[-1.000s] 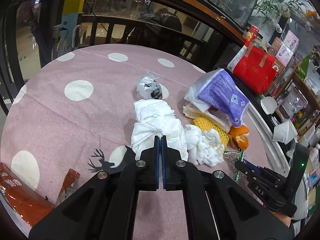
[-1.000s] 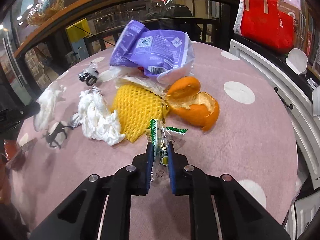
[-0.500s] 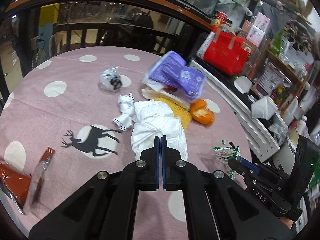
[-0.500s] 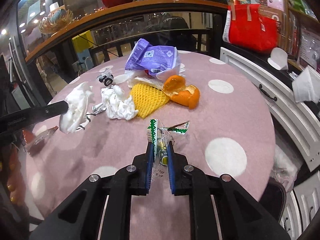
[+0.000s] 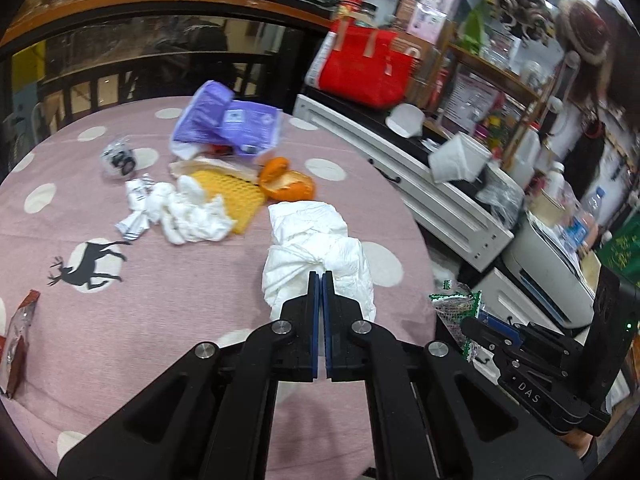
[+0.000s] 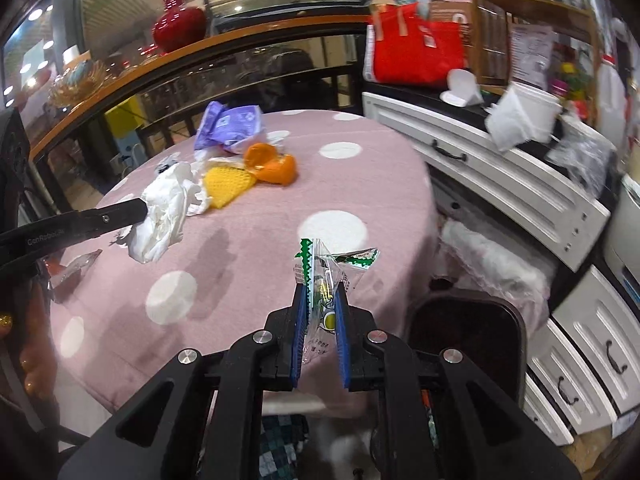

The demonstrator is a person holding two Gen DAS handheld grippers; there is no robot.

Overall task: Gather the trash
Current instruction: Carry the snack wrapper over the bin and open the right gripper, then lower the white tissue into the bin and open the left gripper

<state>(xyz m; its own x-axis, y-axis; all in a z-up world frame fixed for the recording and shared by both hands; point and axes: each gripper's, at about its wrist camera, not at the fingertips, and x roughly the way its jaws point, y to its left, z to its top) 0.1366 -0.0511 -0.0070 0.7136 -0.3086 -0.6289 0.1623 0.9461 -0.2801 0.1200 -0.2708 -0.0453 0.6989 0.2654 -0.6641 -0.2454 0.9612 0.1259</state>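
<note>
My left gripper (image 5: pixel 320 276) is shut on a big crumpled white tissue (image 5: pixel 316 252) and holds it above the pink dotted table (image 5: pixel 160 320); the right wrist view shows the same tissue (image 6: pixel 164 216) hanging from that gripper (image 6: pixel 142 210). My right gripper (image 6: pixel 320 292) is shut on a clear green-edged wrapper (image 6: pixel 324 272), near the table's right edge. The wrapper (image 5: pixel 456 308) also shows in the left wrist view. On the table lie a second white tissue (image 5: pixel 188 216), yellow foam net (image 5: pixel 236 196), orange peel (image 5: pixel 288 182), purple pack (image 5: pixel 228 124) and a small crumpled black-and-white wrapper (image 5: pixel 118 158).
A dark bin (image 6: pixel 468 336) stands on the floor below the table's right edge, beside white drawer cabinets (image 6: pixel 520 200). A red bag (image 6: pixel 416 52) sits on the counter behind. A red snack wrapper (image 5: pixel 18 336) lies at the table's left edge. A black railing (image 5: pixel 120 68) runs behind the table.
Both grippers have swung rightwards with their loads, away from the trash pile. The tissue has been lifted clear of the pile, and the bin and cabinets have come into view.
</note>
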